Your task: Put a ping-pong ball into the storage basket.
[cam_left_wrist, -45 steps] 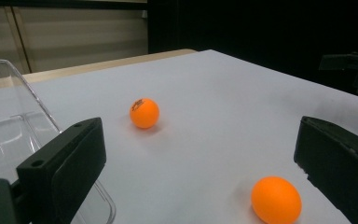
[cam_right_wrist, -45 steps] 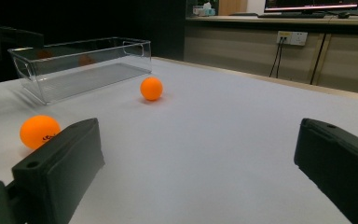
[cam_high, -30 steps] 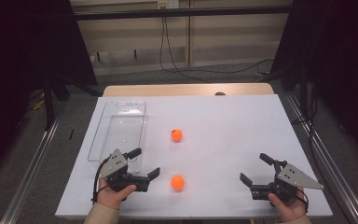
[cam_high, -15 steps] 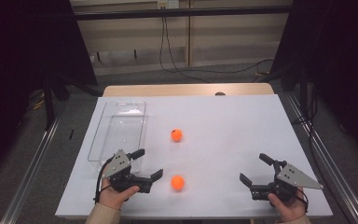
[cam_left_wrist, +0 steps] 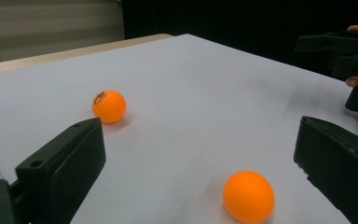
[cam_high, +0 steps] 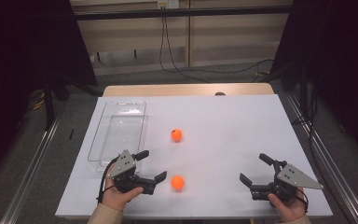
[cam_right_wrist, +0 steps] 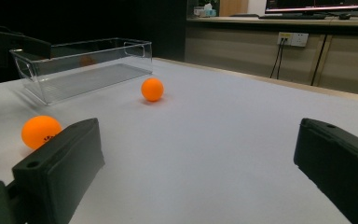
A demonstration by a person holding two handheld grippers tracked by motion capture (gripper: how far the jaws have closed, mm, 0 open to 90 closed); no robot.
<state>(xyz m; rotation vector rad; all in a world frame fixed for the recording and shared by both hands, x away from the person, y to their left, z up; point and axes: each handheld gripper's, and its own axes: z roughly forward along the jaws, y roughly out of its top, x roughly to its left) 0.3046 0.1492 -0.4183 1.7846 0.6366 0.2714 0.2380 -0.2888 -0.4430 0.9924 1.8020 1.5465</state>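
The left tongs (cam_high: 151, 166) hover low over the near-left part of the white bench (cam_high: 233, 126), jaws spread wide, with the near orange ball (cam_high: 177, 182) just beside their tips and not touching them. In the left gripper view that ball (cam_left_wrist: 248, 196) lies between the two jaws, close to the bottom edge, and both jaws are cut off by the frame. The far orange ball (cam_high: 176, 135) rests near the middle of the bench; the small dark print on it is too small to read. The right tongs (cam_high: 256, 168) are also wide open at the near-right, holding nothing. A clear tray (cam_high: 135, 108) stands at the left; its near end is partly hidden behind the left tongs.
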